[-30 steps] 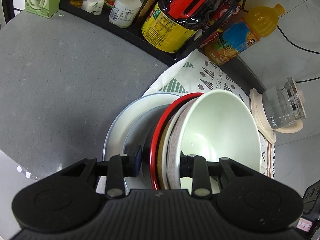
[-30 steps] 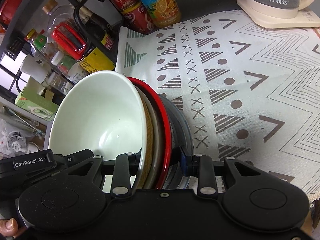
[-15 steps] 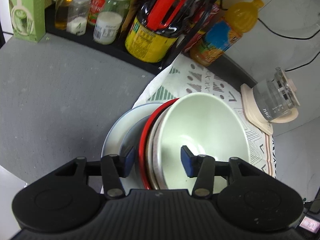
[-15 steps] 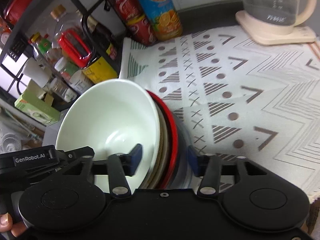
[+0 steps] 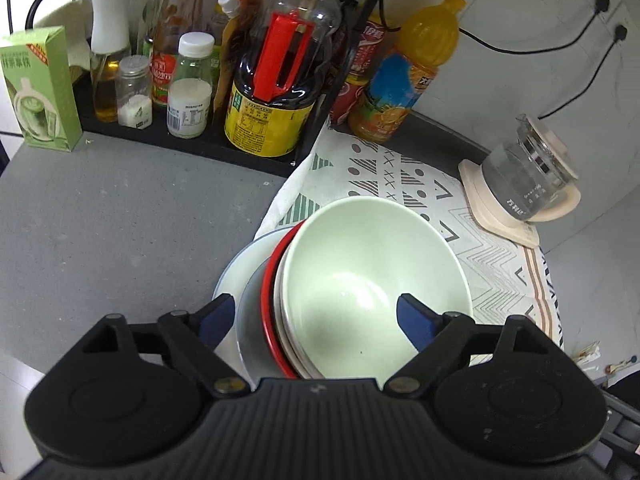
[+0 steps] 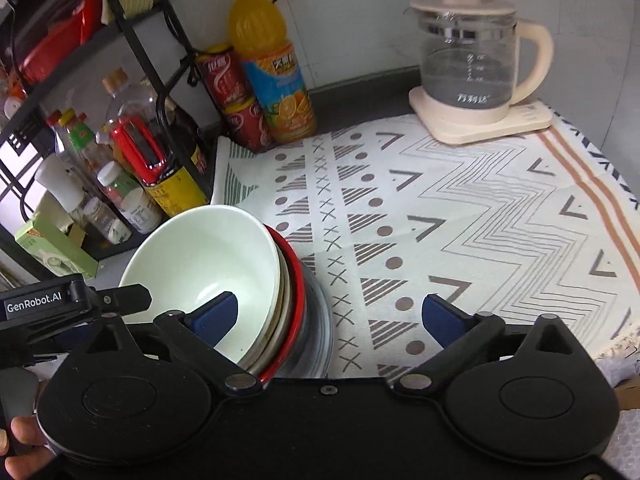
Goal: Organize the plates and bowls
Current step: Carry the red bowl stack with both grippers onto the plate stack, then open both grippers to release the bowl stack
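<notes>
Bowl stack (image 5: 372,280) nested; both hand-held grippers (image 5: 320,316) (image 6: 332,316) spread wide.

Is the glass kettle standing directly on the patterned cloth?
No, the glass kettle sits on its cream base, which rests on the patterned cloth.

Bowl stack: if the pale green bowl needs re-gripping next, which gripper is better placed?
Either, probably, with a slight edge to left. The left gripper has open jaws spanning the stack's rims, one pad inside the pale green bowl. The right gripper is open too, but its outer pad sits well clear over the patterned cloth.
</notes>
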